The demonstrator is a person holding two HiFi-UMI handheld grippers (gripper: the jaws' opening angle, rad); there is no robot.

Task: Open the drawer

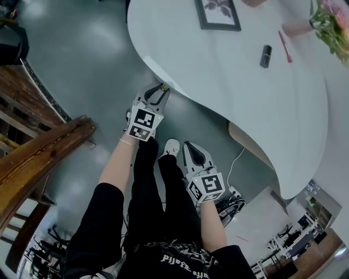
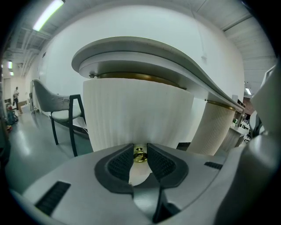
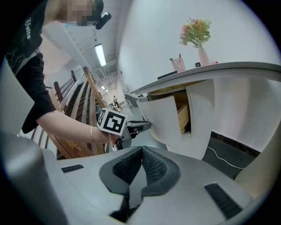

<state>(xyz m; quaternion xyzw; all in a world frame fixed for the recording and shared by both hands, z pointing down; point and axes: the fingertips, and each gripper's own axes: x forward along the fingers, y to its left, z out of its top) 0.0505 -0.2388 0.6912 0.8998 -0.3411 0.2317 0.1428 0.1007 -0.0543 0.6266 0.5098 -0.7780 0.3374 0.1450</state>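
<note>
The drawer's white ribbed front (image 2: 136, 114) fills the left gripper view, with a small brass knob (image 2: 139, 155) at its lower edge. My left gripper (image 2: 140, 151) is shut on that knob, one pad on each side. The head view shows the left gripper (image 1: 162, 88) at the edge of the white desk (image 1: 229, 82). From the right gripper view the drawer front (image 3: 164, 121) stands out from the desk, its wooden inside (image 3: 182, 113) showing, and the left gripper (image 3: 142, 126) is at its edge. My right gripper (image 3: 141, 150) is shut on nothing and hangs lower (image 1: 187, 144), beside the person's legs.
On the desk lie a framed picture (image 1: 218, 13), a dark small object (image 1: 265, 55), a pink pen (image 1: 285, 46) and flowers (image 1: 332, 22). A wooden stair rail (image 1: 43, 152) runs at the left. A chair (image 2: 66, 114) and a second ribbed pedestal (image 2: 217, 127) flank the drawer.
</note>
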